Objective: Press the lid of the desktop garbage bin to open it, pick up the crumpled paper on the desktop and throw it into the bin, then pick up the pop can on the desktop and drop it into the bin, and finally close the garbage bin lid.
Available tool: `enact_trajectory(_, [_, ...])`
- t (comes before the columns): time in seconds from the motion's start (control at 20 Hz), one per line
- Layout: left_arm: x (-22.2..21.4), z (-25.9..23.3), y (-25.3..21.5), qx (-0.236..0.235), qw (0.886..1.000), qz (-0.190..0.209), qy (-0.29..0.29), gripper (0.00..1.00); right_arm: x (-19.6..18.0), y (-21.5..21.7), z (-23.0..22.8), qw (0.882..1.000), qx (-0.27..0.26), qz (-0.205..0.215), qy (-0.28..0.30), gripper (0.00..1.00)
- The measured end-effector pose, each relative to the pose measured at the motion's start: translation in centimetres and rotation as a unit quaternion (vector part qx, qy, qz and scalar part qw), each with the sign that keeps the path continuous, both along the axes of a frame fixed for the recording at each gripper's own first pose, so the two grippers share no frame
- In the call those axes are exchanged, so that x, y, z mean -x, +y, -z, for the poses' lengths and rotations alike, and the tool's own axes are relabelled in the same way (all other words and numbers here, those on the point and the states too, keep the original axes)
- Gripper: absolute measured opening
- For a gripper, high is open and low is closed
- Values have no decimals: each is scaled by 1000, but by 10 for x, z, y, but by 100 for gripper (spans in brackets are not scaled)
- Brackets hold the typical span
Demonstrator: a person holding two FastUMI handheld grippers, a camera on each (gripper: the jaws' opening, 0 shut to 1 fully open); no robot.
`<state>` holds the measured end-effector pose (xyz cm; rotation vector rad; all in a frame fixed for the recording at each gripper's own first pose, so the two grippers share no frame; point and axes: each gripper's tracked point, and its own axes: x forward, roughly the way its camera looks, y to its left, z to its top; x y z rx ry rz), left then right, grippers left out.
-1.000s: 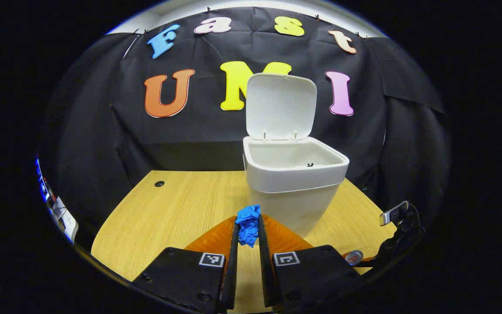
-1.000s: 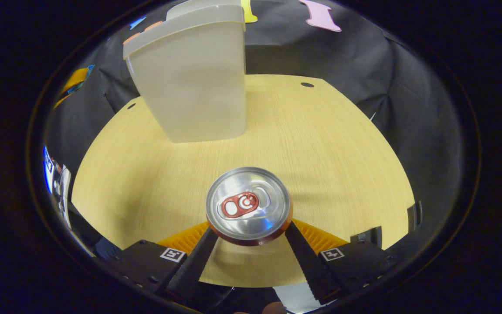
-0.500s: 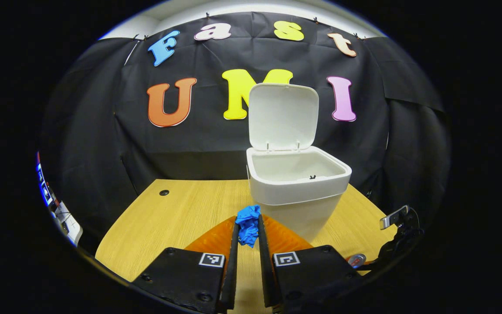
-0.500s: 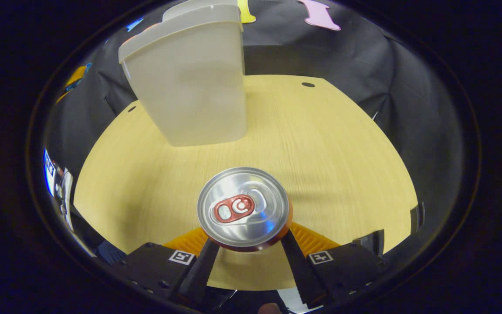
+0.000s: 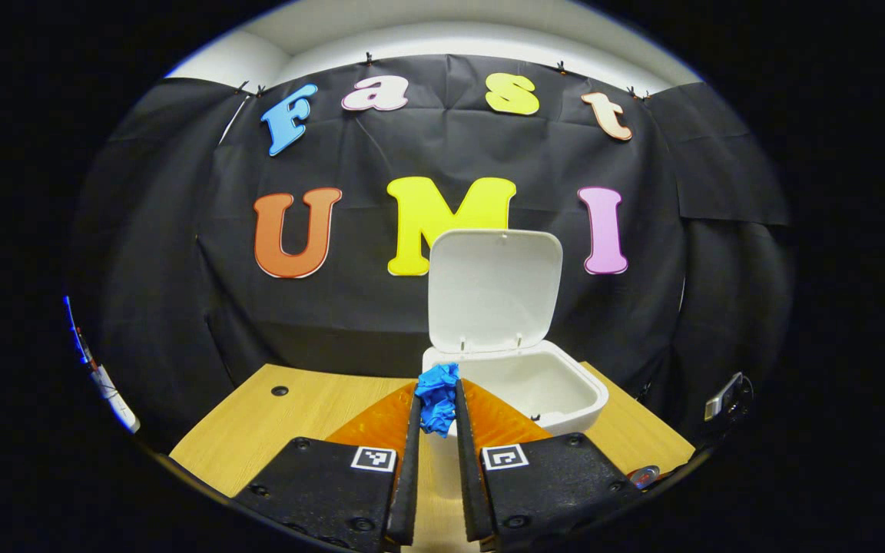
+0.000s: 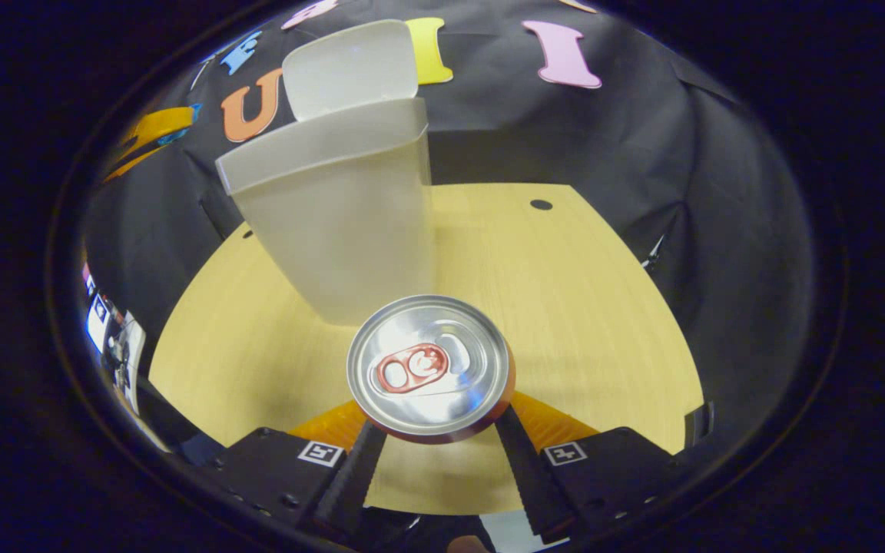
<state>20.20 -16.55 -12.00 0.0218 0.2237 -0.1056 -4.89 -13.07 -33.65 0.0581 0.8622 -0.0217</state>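
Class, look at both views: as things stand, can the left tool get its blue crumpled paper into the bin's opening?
Probably yes. The lid stands up, the bin gapes, and the left tool, shut on the crumpled paper, sits at its near rim.

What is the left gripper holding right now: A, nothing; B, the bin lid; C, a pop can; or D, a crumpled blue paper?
D: in the left gripper view the left gripper has both fingers pressed on the crumpled blue paper, raised in front of the open bin.

White bin (image 6: 350, 230) stands on wooden table (image 6: 565, 307).
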Motion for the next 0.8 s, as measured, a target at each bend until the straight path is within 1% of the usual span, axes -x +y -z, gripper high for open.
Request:
enact_trajectory(0.05, [-11,-4,-7,3,1000,4,-9,27,-2,-6,-10,1000,4,6,-7,79])
enact_trajectory(0.2, [-35,-2,-18,-12,1000,10,-17,27,-8,-30,-30,999,4,34,-28,79])
enact_trajectory(0.35, [-50,15,-28,-7,1000,15,5,28,-7,-50,-48,998,10,51,-47,79])
enact_trajectory(0.5, [-57,23,-35,-5,1000,17,18,33,-7,-64,-51,996,10,68,-51,79])
enact_trajectory(0.6, [-58,28,-42,-11,999,23,29,43,-7,-67,-51,996,6,74,-53,79])
enact_trajectory(0.7, [-58,29,-44,-17,999,27,31,62,-7,-69,-52,995,10,77,-57,79])
enact_trajectory(0.75, [-59,27,-44,-17,999,25,28,91,-8,-69,-54,996,14,73,-59,79])
enact_trajectory(0.8, [-61,27,-43,-16,999,24,25,100,-8,-67,-57,996,19,67,-61,79])
